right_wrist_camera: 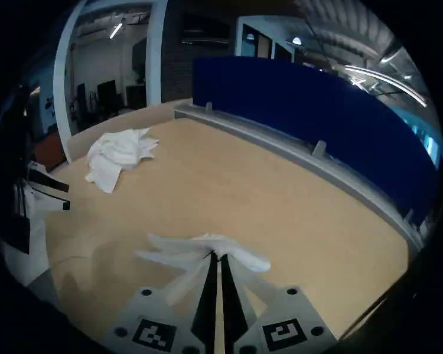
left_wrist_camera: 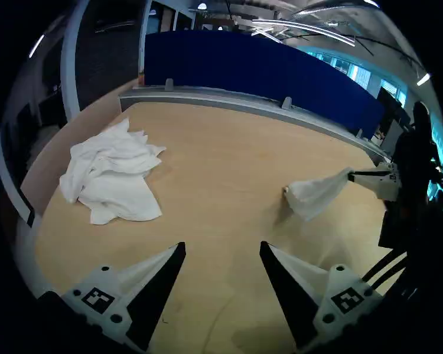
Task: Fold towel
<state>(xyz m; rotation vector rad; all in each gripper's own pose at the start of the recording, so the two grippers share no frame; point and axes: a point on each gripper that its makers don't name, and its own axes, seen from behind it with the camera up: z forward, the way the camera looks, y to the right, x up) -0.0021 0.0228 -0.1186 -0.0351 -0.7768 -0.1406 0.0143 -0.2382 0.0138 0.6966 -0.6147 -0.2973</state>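
Note:
A small white towel (right_wrist_camera: 205, 246) hangs lifted just above the wooden table (right_wrist_camera: 269, 194), and my right gripper (right_wrist_camera: 216, 256) is shut on its edge. In the left gripper view that towel (left_wrist_camera: 311, 194) droops from the right gripper (left_wrist_camera: 351, 174) at the right, its lower end close to the tabletop. My left gripper (left_wrist_camera: 222, 245) hovers open over the near part of the table with nothing between its fingers. It also appears at the far left of the right gripper view (right_wrist_camera: 67, 197). A crumpled pile of white towels (left_wrist_camera: 112, 174) lies at the table's left, seen too in the right gripper view (right_wrist_camera: 118, 152).
A blue partition (left_wrist_camera: 257, 68) on a grey rail (left_wrist_camera: 221, 101) runs along the table's far edge. The table (left_wrist_camera: 221, 171) has bare wood between the pile and the held towel. A dark-clothed person (left_wrist_camera: 419, 159) stands at the right.

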